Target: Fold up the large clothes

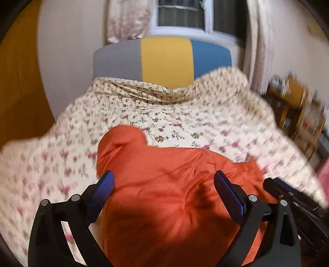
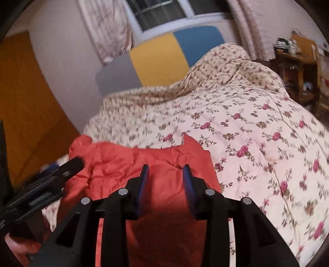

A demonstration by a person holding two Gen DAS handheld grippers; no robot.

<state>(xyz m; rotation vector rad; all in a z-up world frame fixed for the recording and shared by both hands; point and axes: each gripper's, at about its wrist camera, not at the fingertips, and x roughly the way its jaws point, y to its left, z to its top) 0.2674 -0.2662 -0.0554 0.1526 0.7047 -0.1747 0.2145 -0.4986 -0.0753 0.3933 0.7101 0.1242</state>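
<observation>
An orange-red puffy jacket [image 1: 164, 184] lies bunched on a floral quilt [image 1: 185, 115] over the bed; it also shows in the right wrist view [image 2: 133, 164]. My left gripper [image 1: 164, 182] is open wide above the jacket, with its blue-padded fingers on either side of the cloth and nothing held. My right gripper [image 2: 165, 170] is open, with its fingers a narrower gap apart, just above the jacket's near right part. The right gripper shows at the right edge of the left wrist view [image 1: 287, 193]. The left gripper shows at the left of the right wrist view [image 2: 51, 180].
The quilt [image 2: 257, 133] covers the whole bed and is heaped at the far end. A grey, yellow and blue headboard [image 1: 164, 59] stands behind it under a window [image 1: 183, 14]. A wooden door [image 2: 24, 98] is at the left. Cluttered wooden furniture [image 1: 298, 106] stands at the right.
</observation>
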